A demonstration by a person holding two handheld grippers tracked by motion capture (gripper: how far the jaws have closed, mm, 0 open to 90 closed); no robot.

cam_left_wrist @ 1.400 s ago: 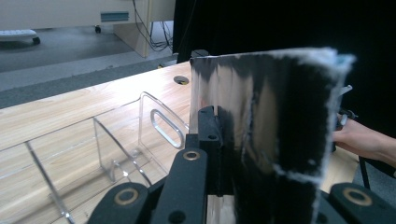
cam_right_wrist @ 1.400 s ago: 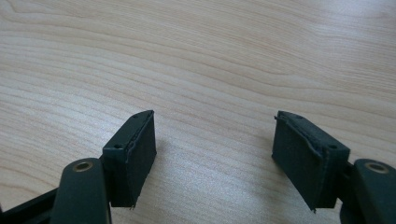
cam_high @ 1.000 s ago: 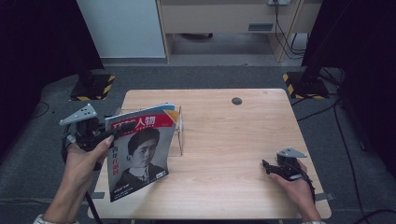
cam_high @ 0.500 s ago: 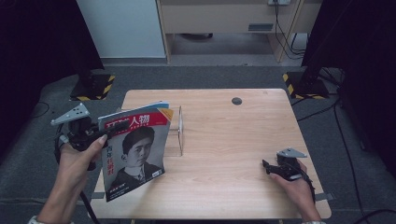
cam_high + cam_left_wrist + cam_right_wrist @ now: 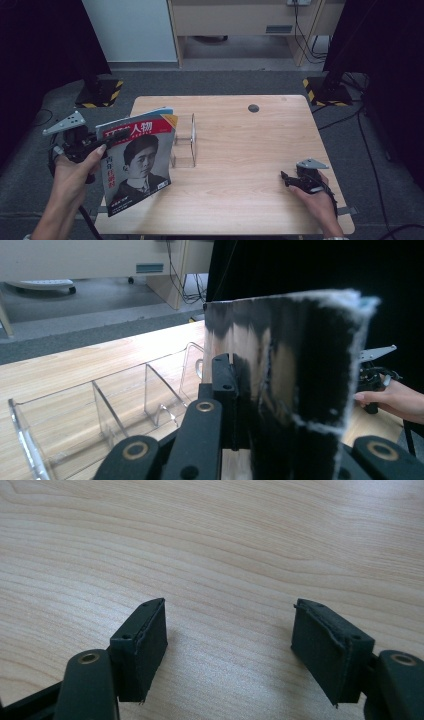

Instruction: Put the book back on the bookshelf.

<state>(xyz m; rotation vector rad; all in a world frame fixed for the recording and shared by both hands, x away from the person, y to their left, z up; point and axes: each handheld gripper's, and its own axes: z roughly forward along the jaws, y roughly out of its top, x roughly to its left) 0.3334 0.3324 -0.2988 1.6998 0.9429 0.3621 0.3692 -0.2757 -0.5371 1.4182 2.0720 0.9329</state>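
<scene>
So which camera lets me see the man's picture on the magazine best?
The high view: the magazine faces it, cover portrait plain. The left gripper view has its dark, blurred back clamped in that gripper. The right gripper view looks at the table.

Magazine with portrait cover and red masthead, held upright in my left claw, lifted over the table's left edge, beside a clear plastic rack

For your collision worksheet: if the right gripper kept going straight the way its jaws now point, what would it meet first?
Most likely the bare table. The right gripper is open with wood grain alone ahead of its jaws, though the exact tilt is hard to judge.
</scene>
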